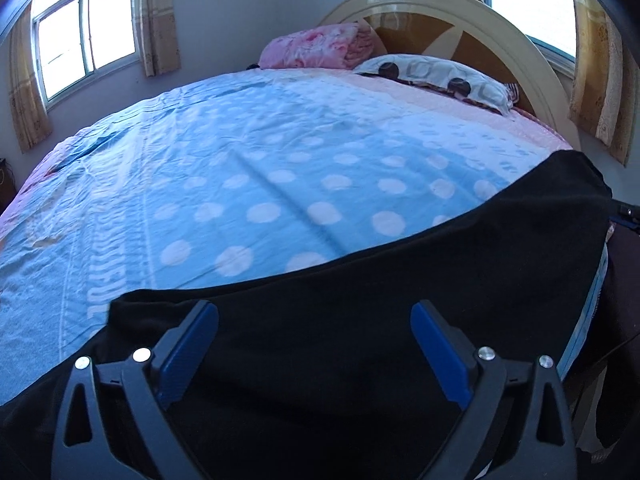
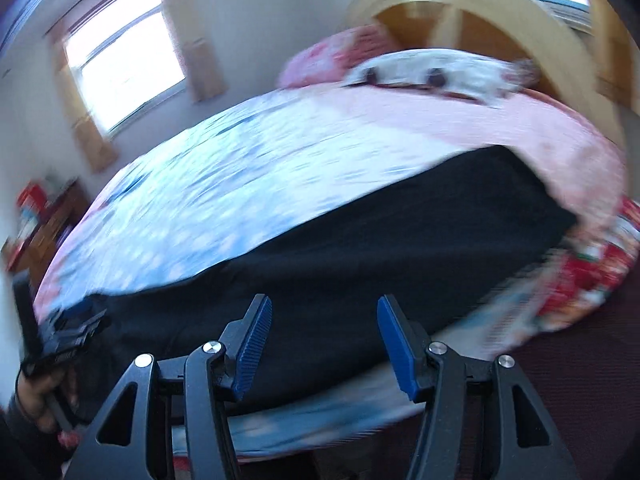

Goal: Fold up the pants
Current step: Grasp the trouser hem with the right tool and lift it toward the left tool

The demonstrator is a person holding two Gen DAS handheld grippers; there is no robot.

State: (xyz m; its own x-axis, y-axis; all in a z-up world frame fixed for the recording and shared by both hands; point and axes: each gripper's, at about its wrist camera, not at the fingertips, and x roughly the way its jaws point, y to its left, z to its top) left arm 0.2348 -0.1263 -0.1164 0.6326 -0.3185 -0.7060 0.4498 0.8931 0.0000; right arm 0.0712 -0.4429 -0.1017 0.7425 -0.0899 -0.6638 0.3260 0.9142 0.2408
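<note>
Left wrist view, black pants [image 1: 360,300] on dotted bedspread [image 1: 260,168], pillow [image 1: 436,76] beyond, both tools spread, empty.

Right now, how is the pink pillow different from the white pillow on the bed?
The pink pillow has a soft rosy flower print; the white pillow has grey shapes and dark round spots. The pink pillow sits nearer the window side, the white pillow in front of the headboard. Both lie at the head of the bed, beyond the black pants.

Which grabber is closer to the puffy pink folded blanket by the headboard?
Left, probably. The pink folded blanket lies far across the bed from both; the left gripper and the right gripper both hover open over the black pants.
</note>
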